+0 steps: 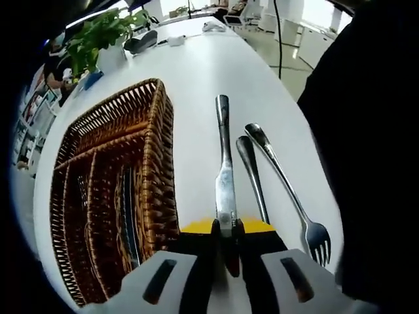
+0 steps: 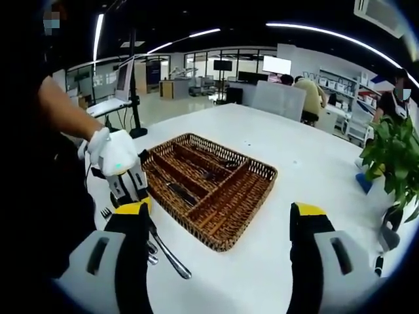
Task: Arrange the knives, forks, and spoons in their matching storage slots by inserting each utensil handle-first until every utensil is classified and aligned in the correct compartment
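**Left gripper clamped a knife beside the basket**

Left gripper point(image 1: 227, 252), seen in its own view, had its jaws pinched narrow on a table knife point(image 1: 224, 171), gripping the blade end while the handle pointed away over the white table point(image 1: 209, 72). Just right of it lay a spoon point(image 1: 251, 171), its bowl hidden behind the jaw, and a fork point(image 1: 288, 190) with tines toward the camera. The wicker basket point(image 1: 160, 163) sat close on the left; dark cutlery lay in its slots, too shadowed to tell apart. In the right gripper view, the right gripper point(image 2: 219, 252) hung wide apart, holding nothing, above the table near the basket's corner. A gloved hand point(image 2: 114, 152) held the left gripper there. No writing was legible. A potted plant point(image 2: 393, 154) was cut off at the edge.
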A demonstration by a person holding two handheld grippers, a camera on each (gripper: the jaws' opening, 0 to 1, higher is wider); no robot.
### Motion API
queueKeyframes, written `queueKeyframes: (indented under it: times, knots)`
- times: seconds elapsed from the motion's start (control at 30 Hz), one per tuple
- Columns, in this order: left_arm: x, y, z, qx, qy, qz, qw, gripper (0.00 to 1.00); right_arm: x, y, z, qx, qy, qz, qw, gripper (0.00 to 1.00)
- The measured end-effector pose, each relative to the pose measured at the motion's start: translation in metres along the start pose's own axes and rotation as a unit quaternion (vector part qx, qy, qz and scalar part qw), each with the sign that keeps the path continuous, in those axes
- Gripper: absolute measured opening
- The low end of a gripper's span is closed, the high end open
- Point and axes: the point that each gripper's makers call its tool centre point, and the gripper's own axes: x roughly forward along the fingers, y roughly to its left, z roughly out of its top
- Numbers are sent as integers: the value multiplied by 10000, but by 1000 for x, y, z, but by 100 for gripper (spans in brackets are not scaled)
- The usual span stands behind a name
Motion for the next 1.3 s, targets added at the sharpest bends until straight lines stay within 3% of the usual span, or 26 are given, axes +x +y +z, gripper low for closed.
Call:
queueKeyframes:
  times: [0.23,0.73,0.8,0.87,0.93,1.07,1.3]
  knots:
    - [1,3,2,-448,-97,3,9989,10,2,2,-4,-79,86,74,9999,91]
    - [-13,-3,2,-465,23,-8,9989,9,0,8,-23,-383,361,256,9983,88]
    - [-16,-5,3,-500,34,-36,9987,9,2,13,-29,-533,477,346,9968,88]
    - [-19,-7,4,-545,40,-97,9985,9,3,15,-30,-1146,427,264,9921,89]
    - [-22,-7,3,-562,73,-128,9983,9,4,23,-35,-1376,485,361,9886,88]
    - [-31,-2,6,-534,106,-69,9985,9,7,30,-45,-1424,614,432,9870,88]
    - [-41,2,13,-345,160,-6,9993,9,7,33,-47,-1388,647,561,9866,82]
